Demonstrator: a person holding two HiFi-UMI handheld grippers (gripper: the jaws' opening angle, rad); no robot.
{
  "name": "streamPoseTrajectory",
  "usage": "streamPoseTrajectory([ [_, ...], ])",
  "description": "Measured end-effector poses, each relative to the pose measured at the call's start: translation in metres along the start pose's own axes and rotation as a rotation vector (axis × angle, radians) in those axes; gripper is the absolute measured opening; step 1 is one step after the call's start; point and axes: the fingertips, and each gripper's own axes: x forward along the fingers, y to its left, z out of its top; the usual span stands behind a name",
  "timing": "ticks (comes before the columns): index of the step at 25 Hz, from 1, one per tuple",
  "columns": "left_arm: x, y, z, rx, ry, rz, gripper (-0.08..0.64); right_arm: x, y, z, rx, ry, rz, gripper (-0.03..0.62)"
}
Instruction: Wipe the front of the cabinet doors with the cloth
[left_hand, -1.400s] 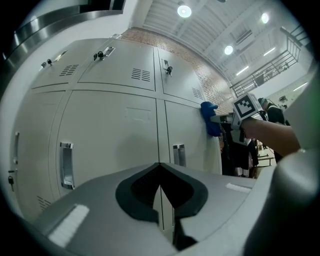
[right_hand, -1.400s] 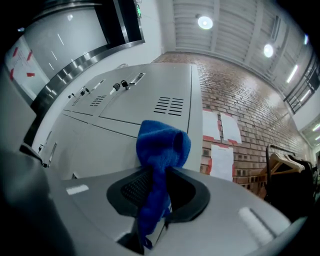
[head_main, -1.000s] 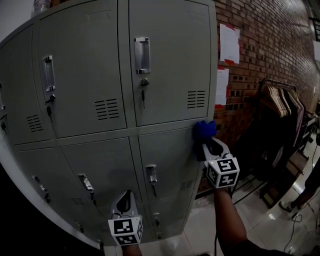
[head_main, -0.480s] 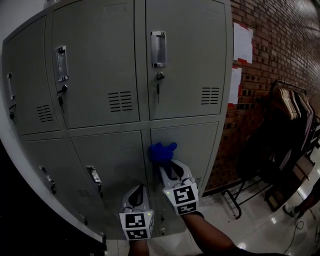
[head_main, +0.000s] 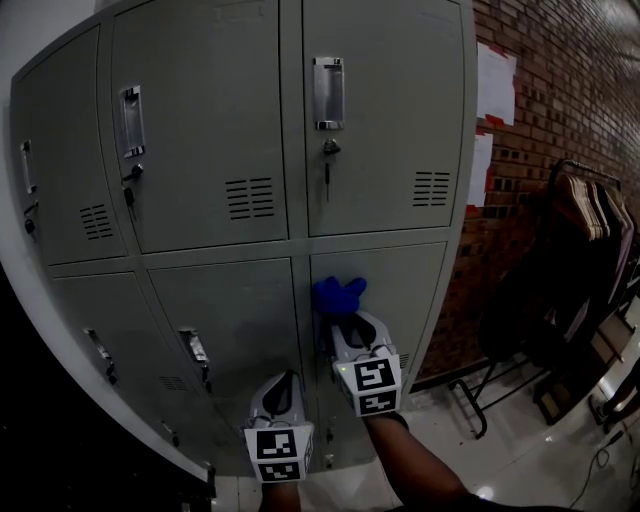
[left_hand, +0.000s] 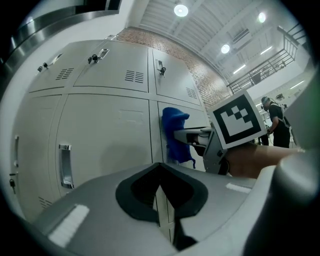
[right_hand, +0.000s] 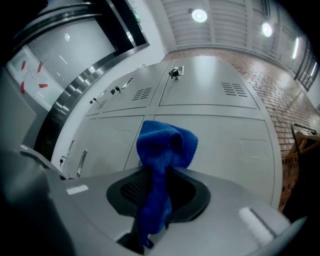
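A grey metal cabinet (head_main: 220, 150) with several doors fills the head view. My right gripper (head_main: 342, 318) is shut on a blue cloth (head_main: 338, 294), which presses against the top left corner of the lower right door (head_main: 400, 300). In the right gripper view the cloth (right_hand: 162, 155) bunches out between the jaws in front of the door (right_hand: 225, 145). My left gripper (head_main: 283, 388) hangs lower, shut and empty, near the seam between the two lower doors. From the left gripper view I see the cloth (left_hand: 176, 135) and the right gripper (left_hand: 187, 136) at the door.
A brick wall (head_main: 560, 90) with paper sheets (head_main: 495, 85) stands right of the cabinet. A clothes rack (head_main: 590, 215) with hangers and dark garments is at the far right. Door handles (head_main: 327, 92) and keys (head_main: 327, 165) stick out from the doors.
The right gripper has carried the cloth leftward across the lower right door, from its right edge to its left edge near the centre seam. The left gripper stayed low.
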Motion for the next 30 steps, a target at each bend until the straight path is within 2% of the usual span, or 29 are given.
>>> streamPoseTrajectory([
  [4,0.0,0.004,-0.002,-0.011,0.009,0.008,0.015,-0.011,-0.036,-0.004,-0.004,0.009,-0.054,0.084],
  [11,0.004,0.002,-0.002,-0.018,0.012,0.004,0.015,-0.038,-0.127,-0.01,0.014,0.039,-0.188,0.084],
  [15,0.007,-0.005,-0.001,-0.018,0.005,-0.011,0.015,-0.051,-0.164,-0.021,0.034,0.079,-0.227,0.084],
  [19,0.007,-0.006,-0.004,-0.022,0.01,-0.016,0.015,-0.058,-0.183,-0.025,0.025,0.1,-0.248,0.084],
  [24,0.005,-0.006,-0.004,-0.03,0.005,-0.014,0.015,-0.062,-0.166,-0.02,0.036,0.085,-0.231,0.083],
  [26,0.004,-0.006,-0.003,-0.028,-0.001,-0.013,0.015,-0.066,-0.136,-0.014,0.042,0.048,-0.18,0.083],
  [30,0.002,-0.002,-0.004,-0.031,-0.002,-0.001,0.015,-0.059,-0.049,-0.011,0.043,-0.004,-0.04,0.081],
])
